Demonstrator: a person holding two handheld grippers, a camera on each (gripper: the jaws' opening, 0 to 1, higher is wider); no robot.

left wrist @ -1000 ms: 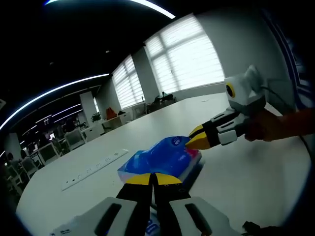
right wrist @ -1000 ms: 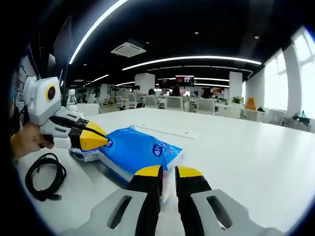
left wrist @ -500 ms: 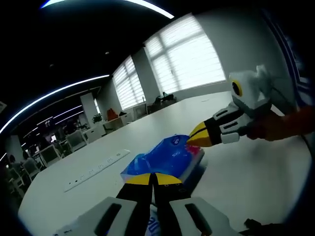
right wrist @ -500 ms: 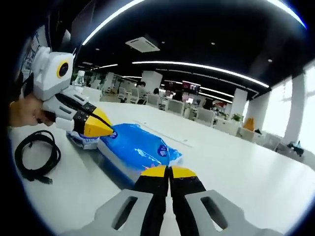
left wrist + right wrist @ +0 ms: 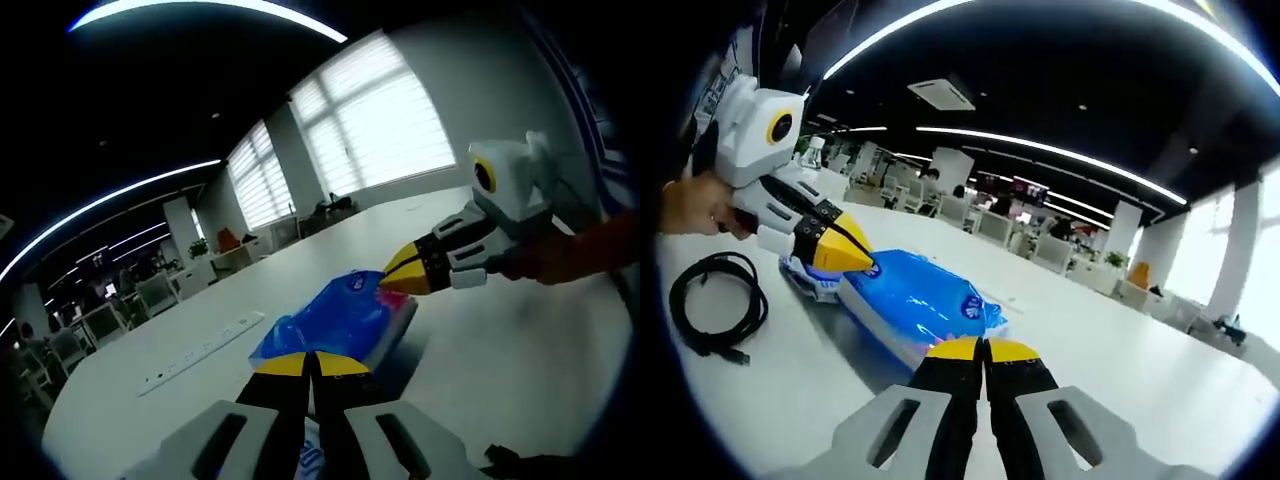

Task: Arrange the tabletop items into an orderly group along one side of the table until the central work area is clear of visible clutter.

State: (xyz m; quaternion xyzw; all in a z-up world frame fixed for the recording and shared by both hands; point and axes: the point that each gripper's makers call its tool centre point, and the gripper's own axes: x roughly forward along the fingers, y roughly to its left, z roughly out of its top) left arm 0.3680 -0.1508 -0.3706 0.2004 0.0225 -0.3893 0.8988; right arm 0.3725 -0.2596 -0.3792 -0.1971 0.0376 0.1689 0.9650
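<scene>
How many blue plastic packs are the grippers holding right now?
1. The blue pack lies on the white table, pinched at one end by the left gripper and at the other by the right gripper.

my left gripper (image 5: 311, 364) has its jaws pressed together, tips level. my right gripper (image 5: 985, 350) is closed too, jaws touching. a hand (image 5: 702, 205) grips the left gripper's body.
</scene>
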